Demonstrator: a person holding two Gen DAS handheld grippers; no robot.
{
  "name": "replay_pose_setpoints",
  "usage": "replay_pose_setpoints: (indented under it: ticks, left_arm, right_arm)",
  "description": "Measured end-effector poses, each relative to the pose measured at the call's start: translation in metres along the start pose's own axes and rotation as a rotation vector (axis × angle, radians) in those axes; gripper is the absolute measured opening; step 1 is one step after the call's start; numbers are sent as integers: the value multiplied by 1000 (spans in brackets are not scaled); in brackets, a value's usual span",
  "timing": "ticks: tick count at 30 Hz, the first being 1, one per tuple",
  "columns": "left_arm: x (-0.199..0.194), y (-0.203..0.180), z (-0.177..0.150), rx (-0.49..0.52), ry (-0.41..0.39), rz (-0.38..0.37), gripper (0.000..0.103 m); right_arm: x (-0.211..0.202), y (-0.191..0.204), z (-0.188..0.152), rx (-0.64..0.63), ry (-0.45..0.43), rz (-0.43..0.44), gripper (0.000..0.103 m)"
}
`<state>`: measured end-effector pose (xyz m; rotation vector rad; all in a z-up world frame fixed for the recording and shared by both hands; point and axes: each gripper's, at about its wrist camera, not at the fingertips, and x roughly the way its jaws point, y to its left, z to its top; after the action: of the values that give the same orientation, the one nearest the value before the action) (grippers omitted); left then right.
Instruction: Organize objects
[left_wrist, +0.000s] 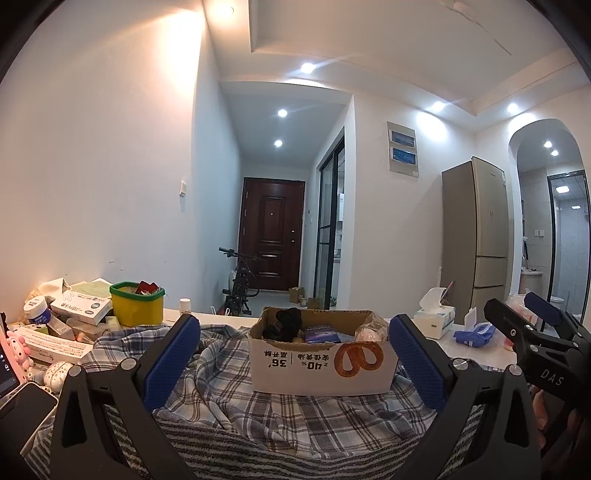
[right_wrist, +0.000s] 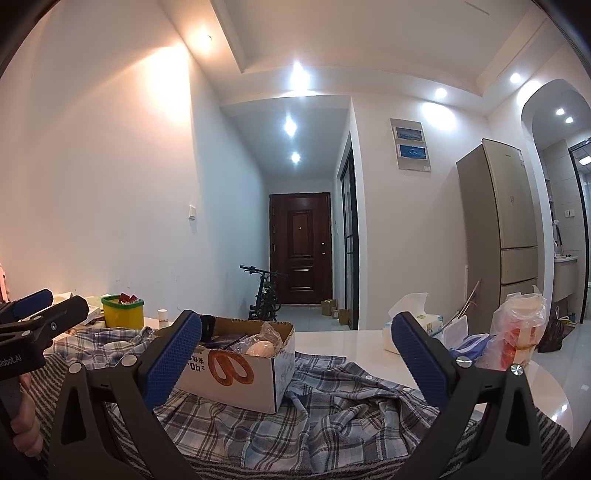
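I'm getting even, cool light from the recessed ceiling spots (left_wrist: 282, 113), flaring into starbursts in my right view. A warm glow washes the left wall (right_wrist: 110, 147). Both feeds are sharp in the middle, bowed by fisheye, with black vignetting at the corners.

Matt cardboard box (left_wrist: 321, 369) on soft plaid cloth (left_wrist: 295, 417); tabletop (right_wrist: 347, 343) glossy, perhaps stone.

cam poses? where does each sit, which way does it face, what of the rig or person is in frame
Left wrist: on the left gripper, facing the cardboard box head-on; own jaws open, right gripper at the right edge.
Right wrist: on the right gripper, further right; box sits left of centre, left gripper and a hand at left.
Shared: box, plaid cloth, yellow bin, tissue box.
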<state>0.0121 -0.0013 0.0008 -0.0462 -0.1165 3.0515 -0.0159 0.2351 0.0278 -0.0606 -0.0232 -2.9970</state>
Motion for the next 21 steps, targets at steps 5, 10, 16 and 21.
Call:
replay_pose_setpoints:
  ticks: [5, 10, 16, 21]
  left_arm:
    - [2, 1, 0, -14, 5, -16, 103]
    - [0, -1, 0, -4, -11, -19, 103]
    - [1, -2, -1, 0, -5, -18, 103]
    - [1, -1, -1, 1, -5, -18, 103]
  right_arm:
    - [2, 0, -1, 3, 9, 20, 103]
    - [1, 2, -1, -10, 11, 23, 103]
    - [3, 4, -1, -24, 18, 28, 103]
    - [4, 6, -2, -29, 24, 33, 103]
